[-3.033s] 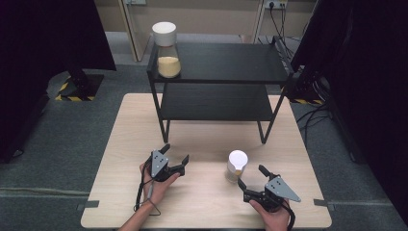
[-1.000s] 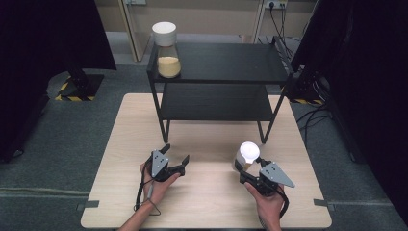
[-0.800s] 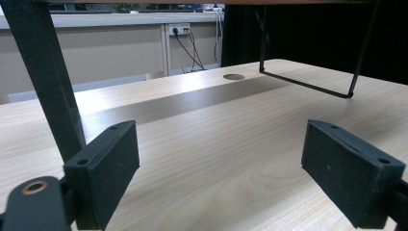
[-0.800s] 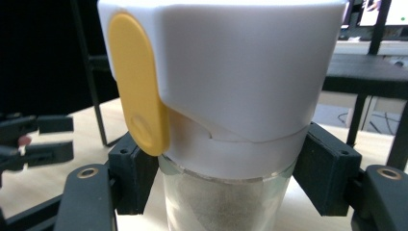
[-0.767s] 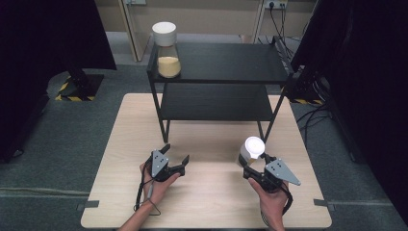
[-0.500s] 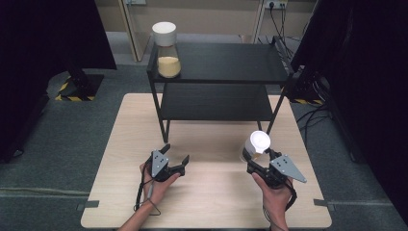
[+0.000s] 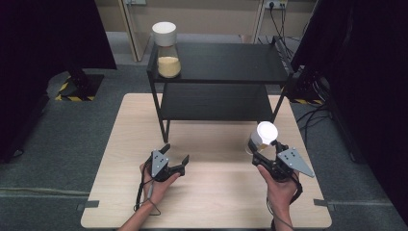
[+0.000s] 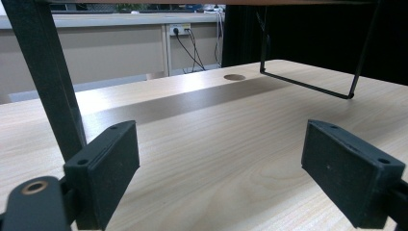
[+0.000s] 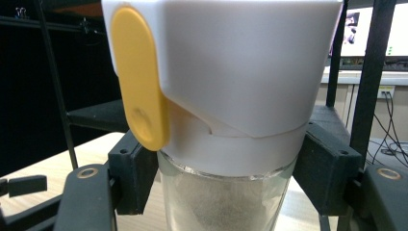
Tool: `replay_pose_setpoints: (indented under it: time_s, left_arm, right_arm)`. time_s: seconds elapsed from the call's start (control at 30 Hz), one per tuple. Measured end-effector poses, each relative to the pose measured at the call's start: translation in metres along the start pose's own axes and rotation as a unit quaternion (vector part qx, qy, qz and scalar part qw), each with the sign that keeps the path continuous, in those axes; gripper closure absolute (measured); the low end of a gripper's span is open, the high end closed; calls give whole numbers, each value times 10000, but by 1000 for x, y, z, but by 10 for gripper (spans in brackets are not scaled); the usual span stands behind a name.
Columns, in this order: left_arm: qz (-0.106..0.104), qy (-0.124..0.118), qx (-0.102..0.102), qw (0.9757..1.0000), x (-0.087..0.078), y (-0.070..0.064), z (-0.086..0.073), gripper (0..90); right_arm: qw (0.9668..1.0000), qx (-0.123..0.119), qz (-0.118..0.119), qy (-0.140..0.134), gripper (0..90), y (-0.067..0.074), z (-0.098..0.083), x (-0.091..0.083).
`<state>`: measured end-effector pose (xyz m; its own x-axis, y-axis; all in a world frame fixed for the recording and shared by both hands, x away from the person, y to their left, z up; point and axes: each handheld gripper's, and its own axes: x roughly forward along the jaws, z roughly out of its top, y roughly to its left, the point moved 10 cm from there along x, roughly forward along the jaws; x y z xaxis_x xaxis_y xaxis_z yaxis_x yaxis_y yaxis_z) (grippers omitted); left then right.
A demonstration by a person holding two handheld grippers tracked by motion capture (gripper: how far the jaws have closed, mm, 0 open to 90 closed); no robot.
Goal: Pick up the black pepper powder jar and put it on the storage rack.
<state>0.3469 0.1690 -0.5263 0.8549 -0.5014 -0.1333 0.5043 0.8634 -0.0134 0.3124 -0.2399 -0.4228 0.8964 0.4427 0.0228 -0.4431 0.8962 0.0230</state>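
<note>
**Jar gripped just under its lid, close to the shelf frame**

The right gripper [image 7: 263,153] clamps a glass jar [image 7: 260,139] just below its white lid [image 9: 226,62], off the table [image 7: 211,144] at about four o'clock from the black shelf [image 7: 226,62]. Gripped that high on smooth glass, it could slip or tilt, or knock the shelf's front leg [image 7: 278,108]. It holds pale grey powder. A second jar [image 7: 167,50], at the shelf top's ten o'clock corner, holds yellow grains. The left gripper [image 7: 174,156] rests open and empty.
</note>
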Motion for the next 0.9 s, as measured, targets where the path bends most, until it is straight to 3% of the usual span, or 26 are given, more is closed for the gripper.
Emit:
replay_pose_setpoints:
  time_s: [0.9]
  left_arm:
    - [9,1,-15,10000,0,0,0,127]
  right_arm:
    - [9994,-18,-135,-303,309,-8,38,12]
